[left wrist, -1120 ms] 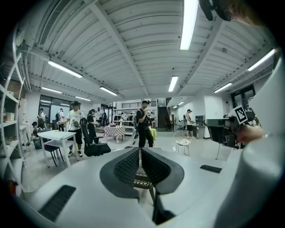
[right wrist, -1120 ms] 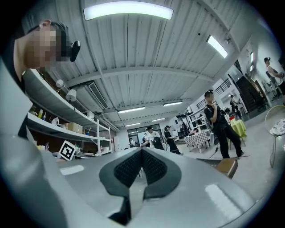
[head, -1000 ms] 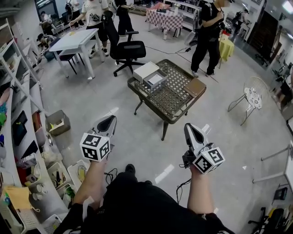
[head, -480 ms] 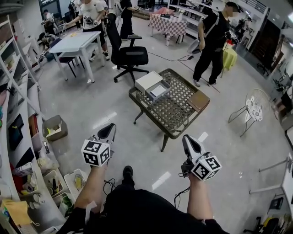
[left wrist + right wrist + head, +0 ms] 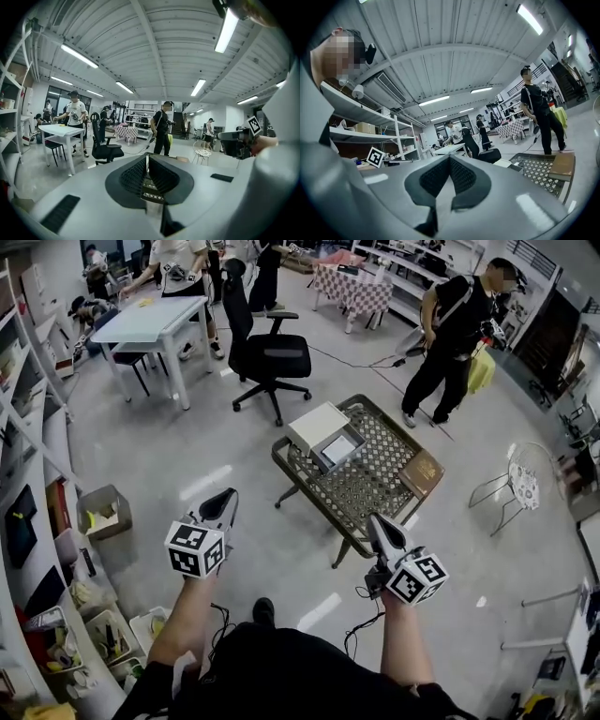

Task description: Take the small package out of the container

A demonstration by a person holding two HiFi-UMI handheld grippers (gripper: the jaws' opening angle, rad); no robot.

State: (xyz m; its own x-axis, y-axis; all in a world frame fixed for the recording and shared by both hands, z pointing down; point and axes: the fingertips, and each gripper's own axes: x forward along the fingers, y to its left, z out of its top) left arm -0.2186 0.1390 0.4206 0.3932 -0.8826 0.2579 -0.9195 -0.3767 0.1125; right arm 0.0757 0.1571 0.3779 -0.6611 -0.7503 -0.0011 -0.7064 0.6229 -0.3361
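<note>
A low metal-mesh table (image 5: 361, 488) stands on the floor ahead of me. On its far end lies an open grey container (image 5: 337, 450) with a white small package (image 5: 339, 444) inside, and its white lid (image 5: 317, 425) rests beside it. A brown flat box (image 5: 422, 472) lies at the table's right end. My left gripper (image 5: 228, 499) is held in the air, left of the table, shut and empty. My right gripper (image 5: 378, 524) hovers over the table's near edge, shut with nothing in it. In the right gripper view the mesh table (image 5: 536, 171) and brown box (image 5: 561, 166) appear at right.
A black office chair (image 5: 267, 348) and a white table (image 5: 150, 320) stand beyond the mesh table. A person in black (image 5: 459, 334) stands at the back right. Shelves (image 5: 33, 521) with bins line the left. A wire chair (image 5: 516, 486) sits at right. Cables trail on the floor.
The mesh table has come closer as I stepped forward. Both grippers stayed shut; the right one now reaches the table's near edge. The person in black has shifted right.
</note>
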